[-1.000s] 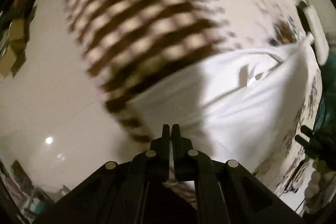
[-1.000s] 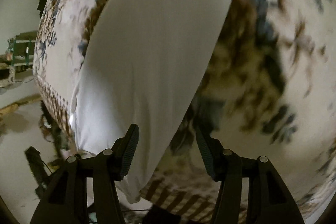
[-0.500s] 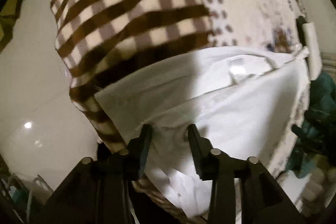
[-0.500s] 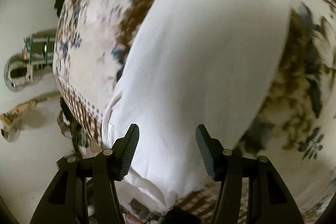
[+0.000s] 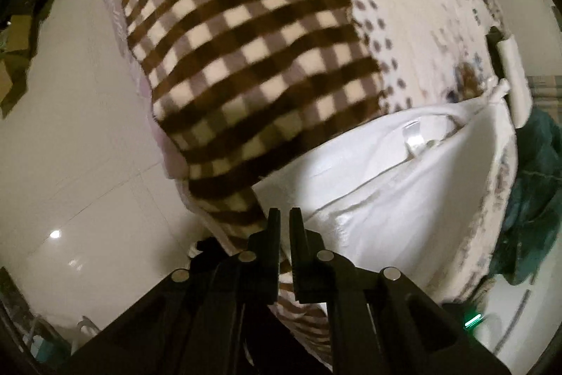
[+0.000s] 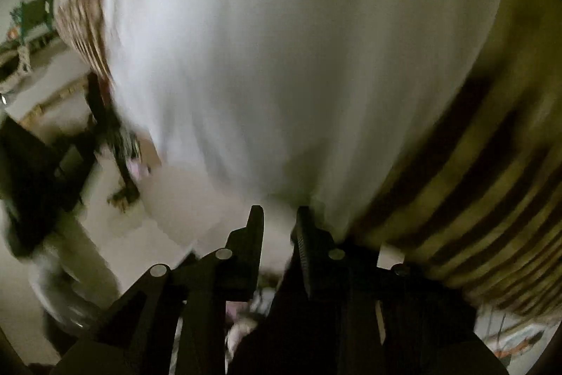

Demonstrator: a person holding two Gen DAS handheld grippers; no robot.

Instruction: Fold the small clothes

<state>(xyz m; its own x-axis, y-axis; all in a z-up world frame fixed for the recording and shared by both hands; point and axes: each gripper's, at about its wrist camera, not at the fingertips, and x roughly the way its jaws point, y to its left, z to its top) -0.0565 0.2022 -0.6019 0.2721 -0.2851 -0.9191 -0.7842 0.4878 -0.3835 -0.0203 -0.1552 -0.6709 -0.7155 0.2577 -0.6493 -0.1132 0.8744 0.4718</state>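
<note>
Left view: sits on the left gripper (image 5: 284,217), looks steeply down at the bed corner from close by.
Right view: sits on the right gripper (image 6: 279,217), tilted down, very close (and blurry).
Both see: the white cloth (image 5: 404,195) (image 6: 298,58) on the brown checked blanket (image 5: 246,58) (image 6: 484,192).

My left gripper (image 5: 284,217), at the bottom centre of its frame, is matte black plastic: two narrow, flat fingers with ribbed inner faces, on angular arms that widen toward the lower edge. Four round silver pins sit in a row across those arms. My right gripper (image 6: 277,217) at bottom centre looks the same, black with toothed pads and silver pins, though blurred.
</note>
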